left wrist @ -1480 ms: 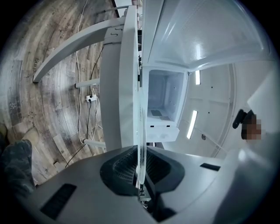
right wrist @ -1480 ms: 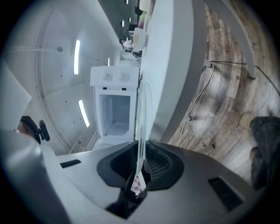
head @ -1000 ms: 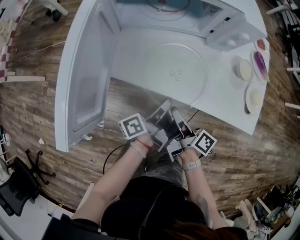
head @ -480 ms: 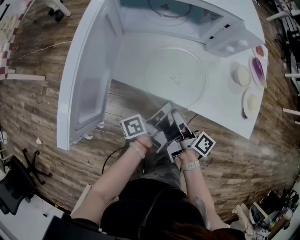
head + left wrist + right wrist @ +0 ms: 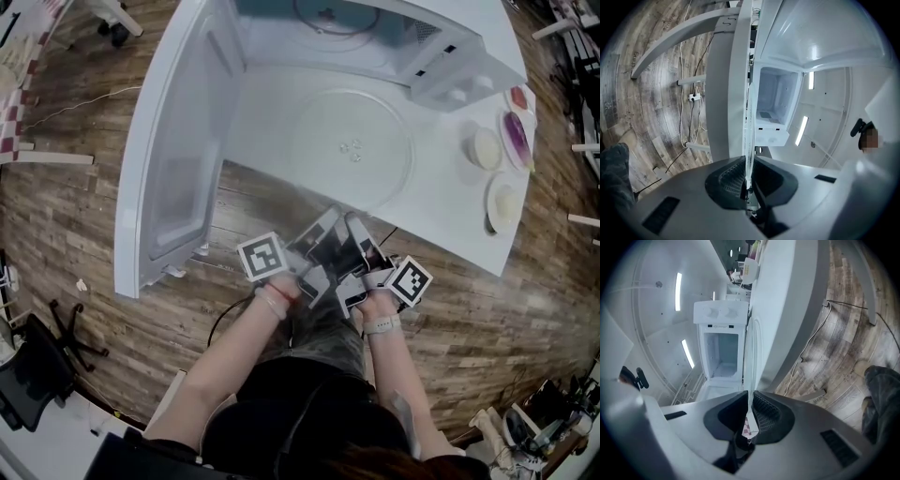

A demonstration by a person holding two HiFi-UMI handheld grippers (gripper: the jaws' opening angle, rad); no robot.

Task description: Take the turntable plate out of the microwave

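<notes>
Reading the left gripper view first: the left claw (image 5: 749,180) is nearly closed. Its ribbed pads pinch the rim of the turntable plate (image 5: 750,117), which runs edge-on straight ahead of the claw toward the open microwave (image 5: 776,110). The bite is shallow, rim only. I judge smooth glass can slide out of it if I tilt or jerk.

Right gripper view: the right claw (image 5: 750,416) is also narrow. Its jaws have just been closing with the plate (image 5: 749,357) rim between them, and the pads look seated on it. The table (image 5: 787,310) sits right beside the plate's face. I can't tell whether the plate clears the top or lies on it. If it drags, the rim could catch. If the two claws move out of step, the glass gets twisted and could crack or pop free.

Head view: the left claw (image 5: 328,217) and right claw (image 5: 354,223) sit side by side on the near rim. The plate (image 5: 352,145) is ahead of both, outside the microwave (image 5: 328,23) cavity and over the table (image 5: 441,202). Both grips are on one side, so the far half hangs as a lever. The door (image 5: 173,159) is ahead-left of the left claw. Small dishes (image 5: 511,131) are ahead-right of the right claw, and a swing that way could clip them.

Against the earlier head frames, the plate and both claws sit in practically the same spots. The right jaws have tightened and the camera framing has shifted slightly.
</notes>
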